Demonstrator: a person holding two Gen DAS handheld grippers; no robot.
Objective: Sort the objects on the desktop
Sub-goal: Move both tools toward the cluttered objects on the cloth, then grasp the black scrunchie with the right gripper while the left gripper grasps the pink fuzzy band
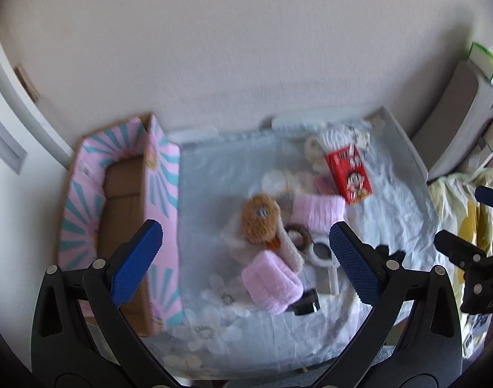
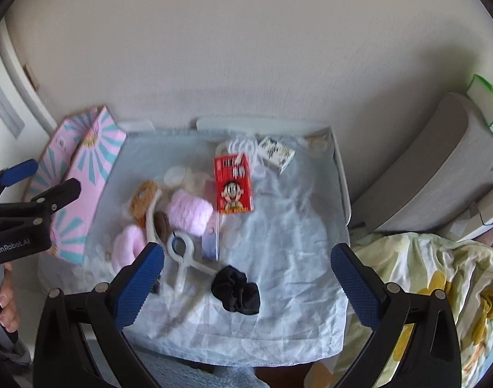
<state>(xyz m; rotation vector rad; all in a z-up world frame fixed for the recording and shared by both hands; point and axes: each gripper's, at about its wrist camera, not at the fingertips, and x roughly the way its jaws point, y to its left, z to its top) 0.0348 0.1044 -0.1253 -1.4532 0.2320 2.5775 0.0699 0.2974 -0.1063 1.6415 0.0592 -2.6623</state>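
Both tongs, left [image 1: 246, 258] and right [image 2: 248, 279], gape empty; the red rectangular carton [image 2: 234, 183] lies lengthwise toward the wall, fluffy pink rolls [image 2: 190, 212] crowding beside it.

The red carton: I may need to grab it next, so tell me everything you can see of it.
The red carton is a small rectangular box, apparently printed card, with a cartoon face low on its front and white characters above. It lies flat, face up, on the pale blue cloth toward the back of the pile, its top end against a white tangled item. Neither gripper touches it.
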